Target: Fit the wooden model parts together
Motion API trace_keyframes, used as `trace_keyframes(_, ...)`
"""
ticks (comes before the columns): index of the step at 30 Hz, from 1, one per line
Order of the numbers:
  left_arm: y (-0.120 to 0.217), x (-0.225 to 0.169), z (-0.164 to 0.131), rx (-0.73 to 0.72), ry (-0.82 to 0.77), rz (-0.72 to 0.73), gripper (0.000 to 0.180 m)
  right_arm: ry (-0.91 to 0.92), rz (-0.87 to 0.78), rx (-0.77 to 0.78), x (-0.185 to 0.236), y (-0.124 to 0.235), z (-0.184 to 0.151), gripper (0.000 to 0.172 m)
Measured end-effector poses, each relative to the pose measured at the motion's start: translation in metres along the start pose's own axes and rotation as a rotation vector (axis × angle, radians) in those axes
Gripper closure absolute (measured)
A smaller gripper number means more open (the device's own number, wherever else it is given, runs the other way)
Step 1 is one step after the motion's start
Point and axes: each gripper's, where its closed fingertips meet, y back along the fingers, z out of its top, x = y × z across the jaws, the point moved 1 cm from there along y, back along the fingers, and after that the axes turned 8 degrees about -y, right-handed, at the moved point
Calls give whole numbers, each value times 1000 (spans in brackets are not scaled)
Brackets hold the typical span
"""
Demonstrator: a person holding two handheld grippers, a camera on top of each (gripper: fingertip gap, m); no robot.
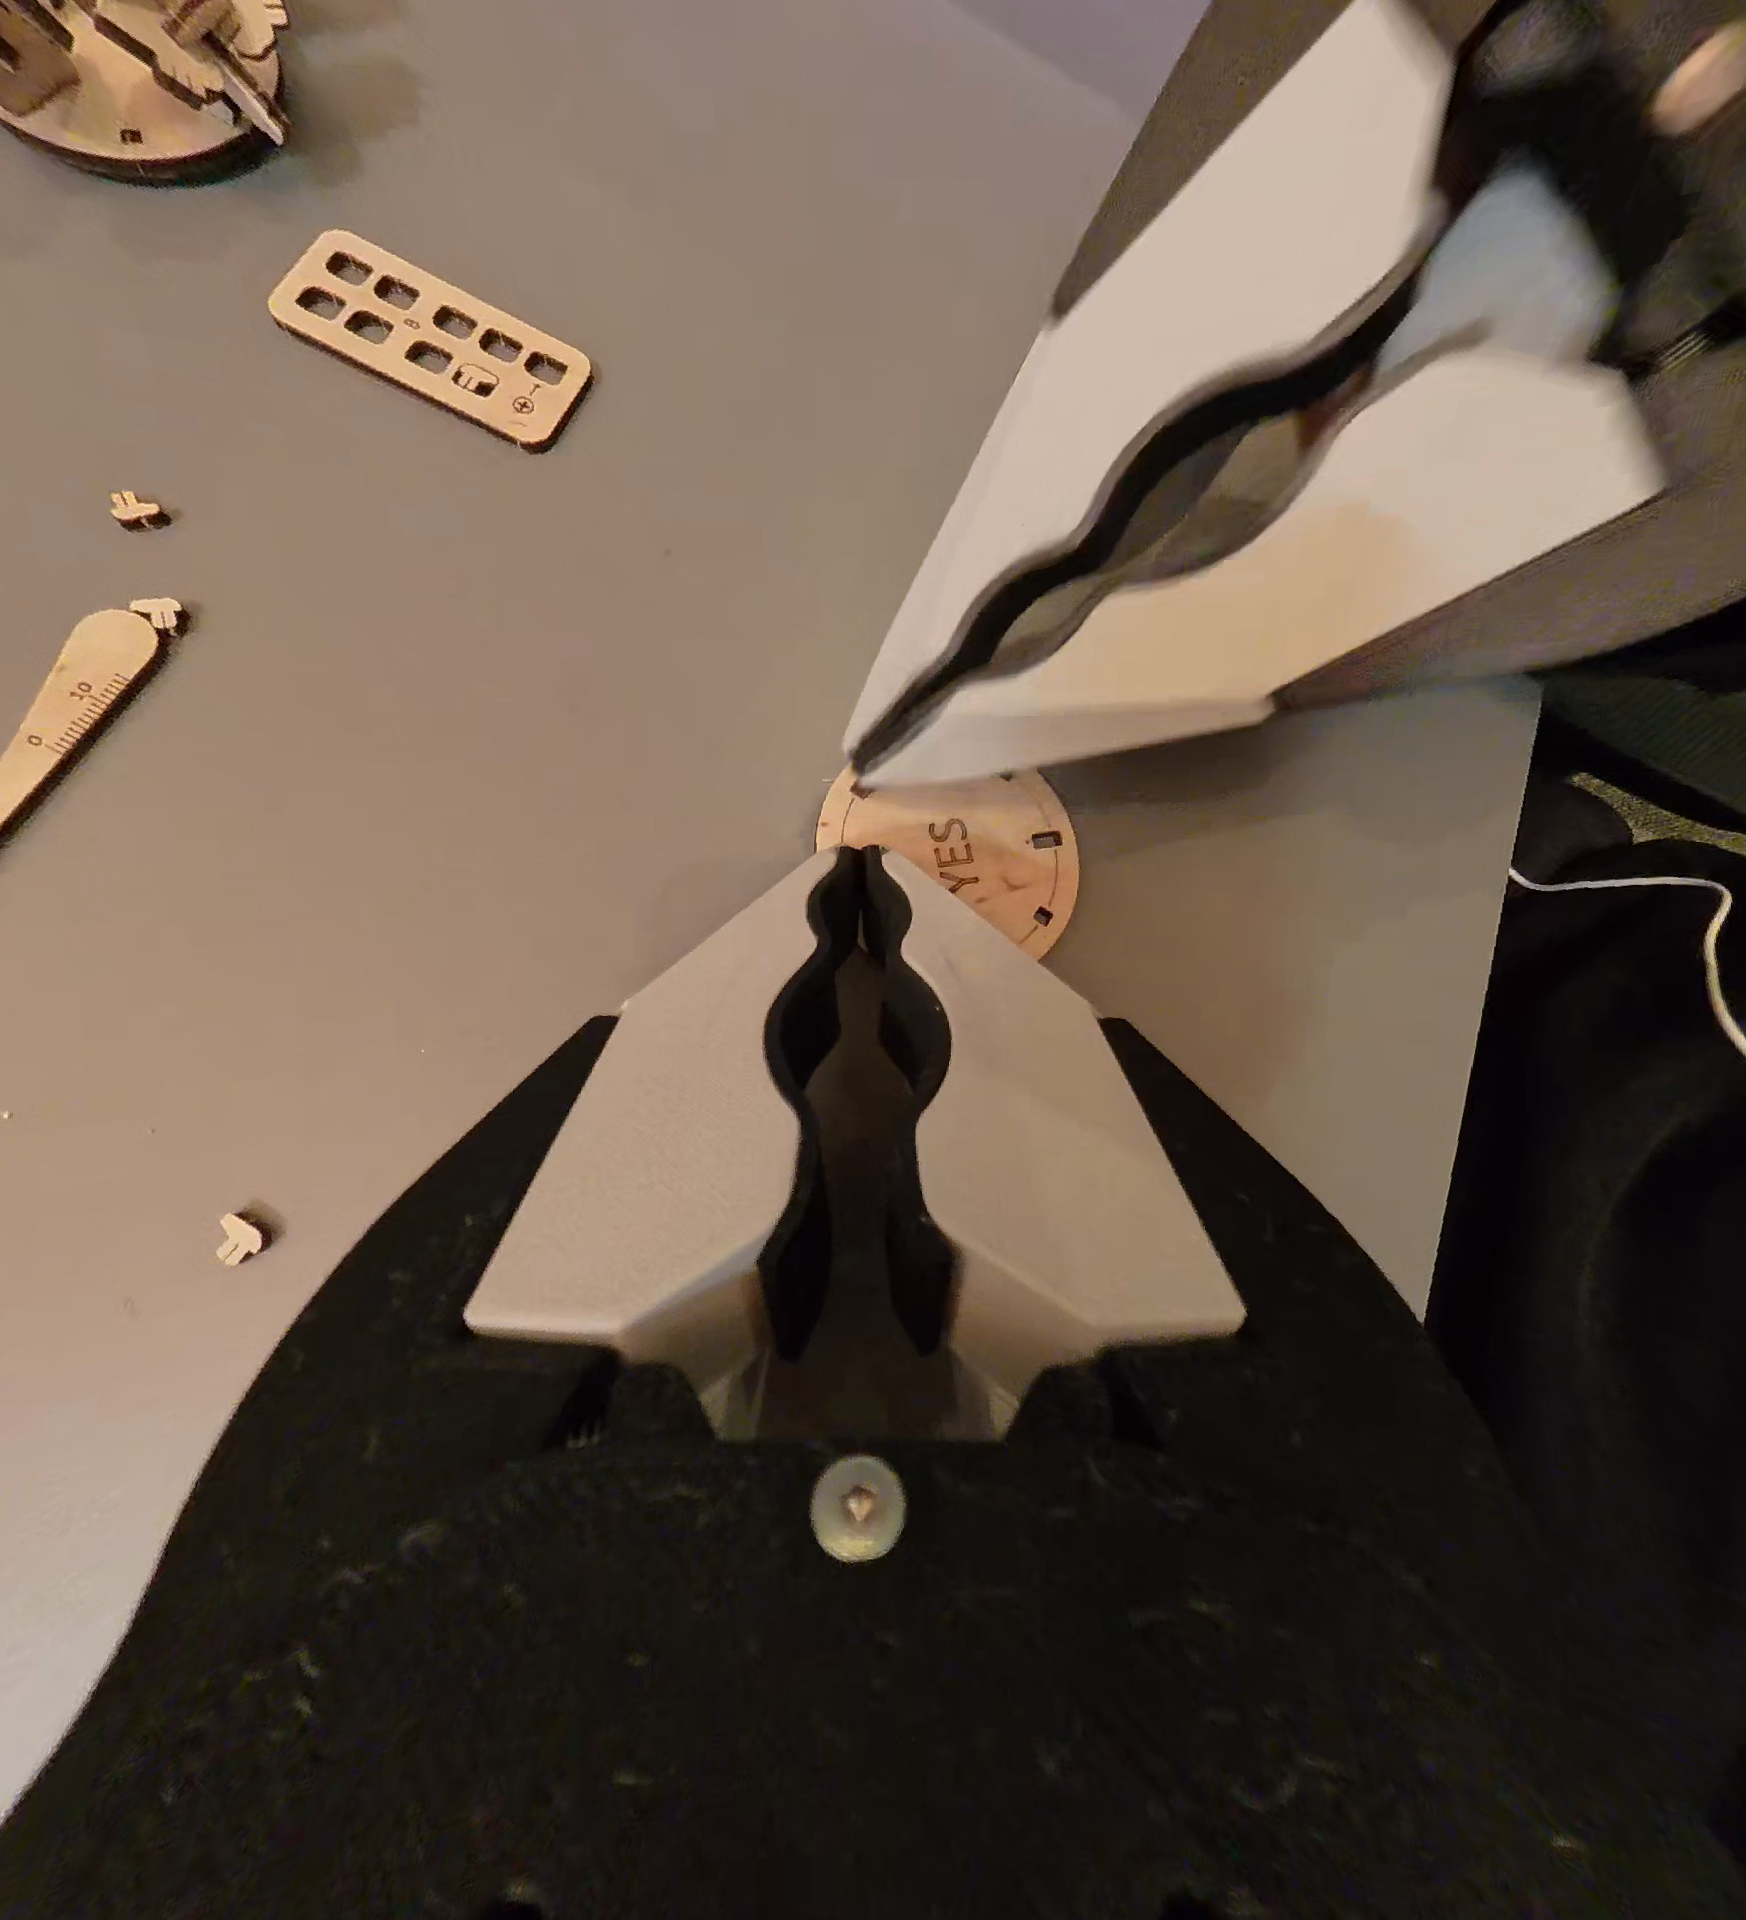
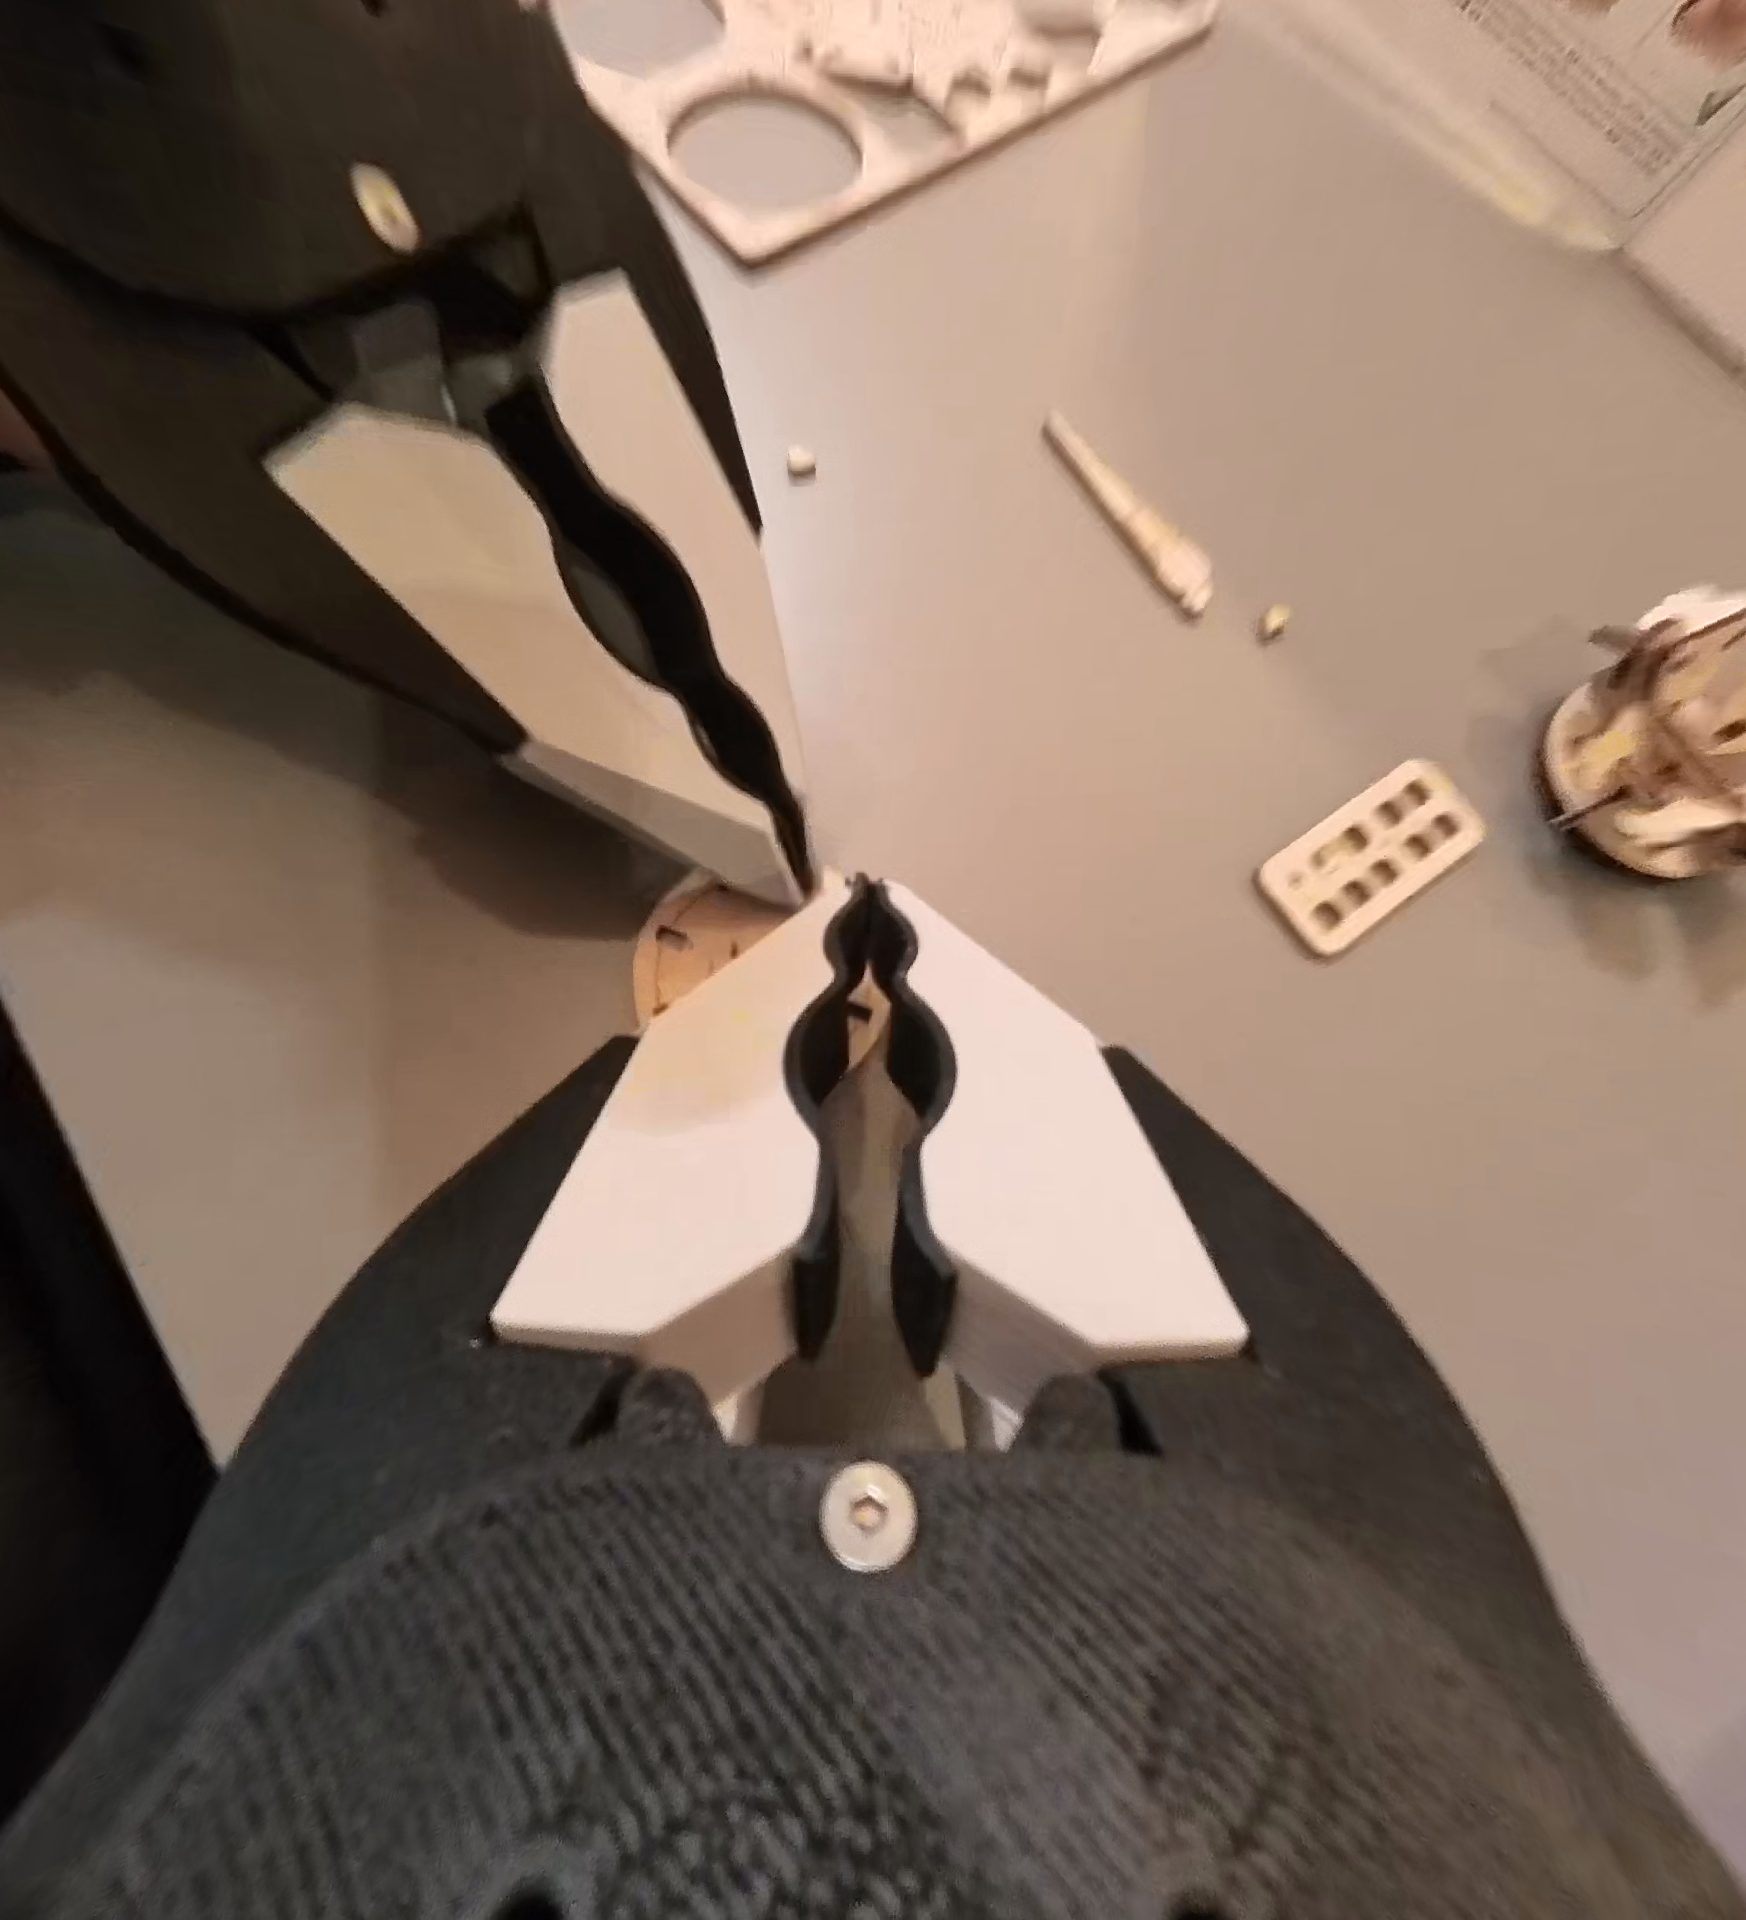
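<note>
A round wooden disc (image 1: 994,862) with engraved marks and small slots lies flat on the grey table (image 1: 536,831), close to its right edge. My left gripper (image 1: 861,857) is shut, its tips at the disc's left rim. My right gripper (image 1: 861,767) comes in from the upper right, shut, its tips just over the disc's far rim. In the right wrist view my right gripper (image 2: 867,894) is shut over the disc (image 2: 687,951), and the left gripper (image 2: 796,883) meets it tip to tip. Nothing shows between either pair of pads.
A wooden plate with rectangular holes (image 1: 429,340), a tapered wooden scale piece (image 1: 38,748) and small wooden bits (image 1: 243,1236) lie to the left. An assembled wooden model (image 2: 1679,748), a wooden pin (image 2: 1129,514) and a cut-out sheet (image 2: 848,135) lie farther off. A white cable (image 1: 1721,935) hangs past the table edge. My left and right fingertips are right by each other. The wooden pin (image 2: 1129,514) is about equally far from each gripper, around 12 cm. It is also in sight in the left wrist view (image 1: 67,736).
</note>
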Motion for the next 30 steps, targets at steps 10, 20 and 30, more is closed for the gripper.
trace_keyframes(10,0,0,0,1,5,-5,180,-25,9,18,-1,-3,-6,172)
trace_keyframes(20,0,0,-1,0,8,-13,180,-40,19,2,-1,-6,-5,172)
trace_keyframes(30,0,0,-1,0,6,-14,180,-40,28,45,0,-7,-4,172)
